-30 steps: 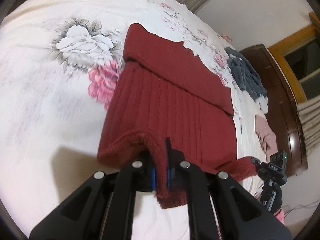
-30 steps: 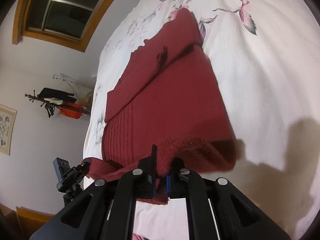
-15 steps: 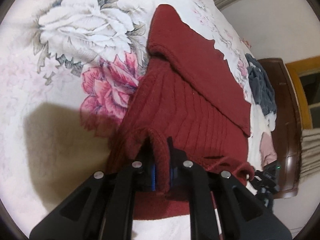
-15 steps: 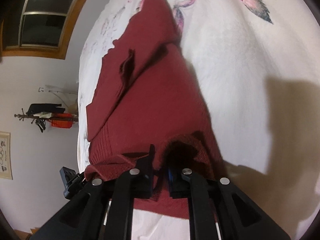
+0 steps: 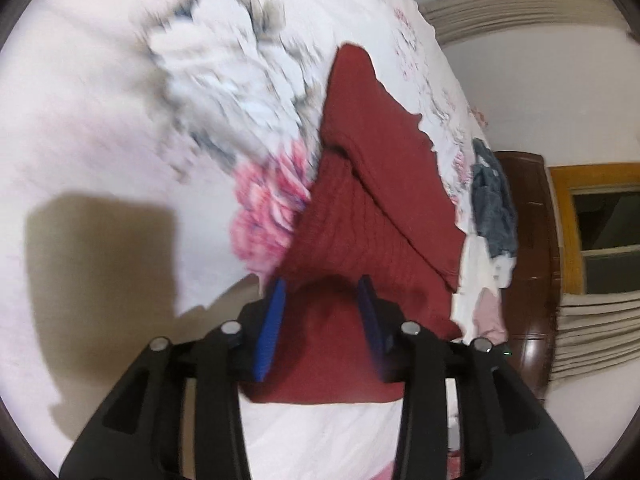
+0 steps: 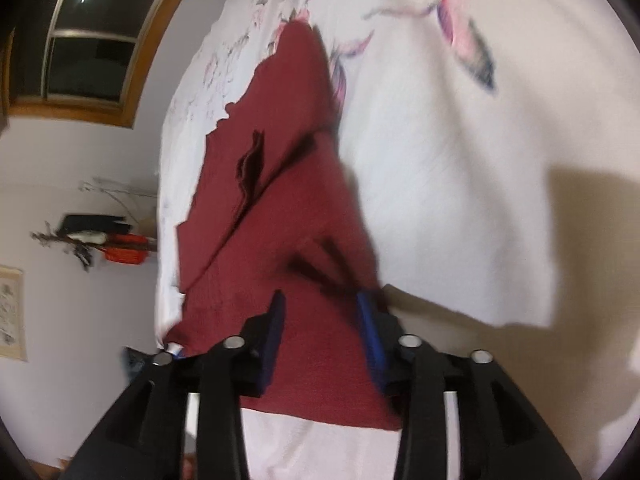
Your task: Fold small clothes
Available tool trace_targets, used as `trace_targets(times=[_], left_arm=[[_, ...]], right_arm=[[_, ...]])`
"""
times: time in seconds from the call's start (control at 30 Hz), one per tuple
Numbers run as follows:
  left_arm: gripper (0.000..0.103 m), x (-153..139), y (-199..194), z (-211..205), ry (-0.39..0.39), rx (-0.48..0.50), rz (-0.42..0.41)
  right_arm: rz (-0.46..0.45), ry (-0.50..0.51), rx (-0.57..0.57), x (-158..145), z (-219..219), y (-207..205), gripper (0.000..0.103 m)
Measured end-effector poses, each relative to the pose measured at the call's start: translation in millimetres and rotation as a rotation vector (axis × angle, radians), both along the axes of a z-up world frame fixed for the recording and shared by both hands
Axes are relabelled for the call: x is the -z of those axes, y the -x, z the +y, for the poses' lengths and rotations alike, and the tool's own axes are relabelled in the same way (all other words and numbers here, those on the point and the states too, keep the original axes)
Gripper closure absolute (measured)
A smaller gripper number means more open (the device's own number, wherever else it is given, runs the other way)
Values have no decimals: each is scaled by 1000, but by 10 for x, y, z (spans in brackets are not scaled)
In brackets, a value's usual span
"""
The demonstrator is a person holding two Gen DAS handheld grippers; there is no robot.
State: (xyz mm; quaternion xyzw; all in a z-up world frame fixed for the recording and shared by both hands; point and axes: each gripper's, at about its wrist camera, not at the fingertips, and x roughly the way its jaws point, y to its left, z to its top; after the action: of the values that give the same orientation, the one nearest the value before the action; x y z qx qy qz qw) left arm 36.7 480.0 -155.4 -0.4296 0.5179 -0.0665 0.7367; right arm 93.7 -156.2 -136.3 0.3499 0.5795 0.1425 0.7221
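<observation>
The dark red knit sweater [image 5: 360,208] lies on the bed, on a white bedsheet [image 5: 100,128] printed with grey and pink flowers. The garment is partly folded: one flat panel overlaps the ribbed body along a diagonal edge. In the right wrist view the same sweater [image 6: 280,200] shows a dark crease in its upper layer.

Left tool [image 5: 322,300]: jaws spread wide apart, blue pads [image 5: 270,332] visible on the inner faces. The near hem of the sweater lies between the two fingers, and no fabric is pinched. The view is motion-blurred.

Right tool [image 6: 320,320]: jaws likewise spread, blue pads [image 6: 370,336] exposed, with the near hem of the sweater between the fingers and not gripped.

Both tools cast hard shadows on the sheet beside the garment.

Further items: a heap of grey, white and pink clothes [image 5: 490,208] lies beyond the far edge of the sweater, next to a dark wooden headboard [image 5: 532,248]. A window with a wooden frame [image 6: 92,48] is set in the wall.
</observation>
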Motion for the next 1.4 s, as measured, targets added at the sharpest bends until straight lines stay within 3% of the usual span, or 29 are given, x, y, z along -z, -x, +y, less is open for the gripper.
trace_targets(times=[0.23,0.33,0.47,0.53,0.6,0.67,0.8,0.97,1.07,1.2,1.4], left_arm=[[61,-284,-228,-354,-276,181,-91],[54,-274,-392,-572,-356,278,-112],[53,-151,-612,-795,-446,351,-94],[57,-103,-675,-848,-481,367,-88],[71,-123,-681,-903,-525,383,-108],[87,-167,-651,-937,-544,396,-143],[92,-203,-583,-1024,-572,431,-183],[91,-158,-592,-1108,-580,455,-183],[75,-29,-660,-1130,-575,469,-139],[72,68,-720,-1117,-531,460,-123],[73,110,-751,-1096,-500,449,-108]], right_arm=[[-93,143,-118,-283,255,-3,56],[-116,184,-167,-318,411,-31,54],[-132,212,-216,-309,553,-74,54],[-132,212,-227,-293,588,-93,54],[-135,229,-239,-280,601,-114,54],[-137,255,-249,-272,601,-132,54],[-147,276,-259,-257,584,-174,53],[-204,343,-331,-310,675,-161,49],[-233,377,-396,-324,769,-152,45],[-273,438,-461,-342,918,-215,44],[-204,570,-525,-88,1069,-406,38]])
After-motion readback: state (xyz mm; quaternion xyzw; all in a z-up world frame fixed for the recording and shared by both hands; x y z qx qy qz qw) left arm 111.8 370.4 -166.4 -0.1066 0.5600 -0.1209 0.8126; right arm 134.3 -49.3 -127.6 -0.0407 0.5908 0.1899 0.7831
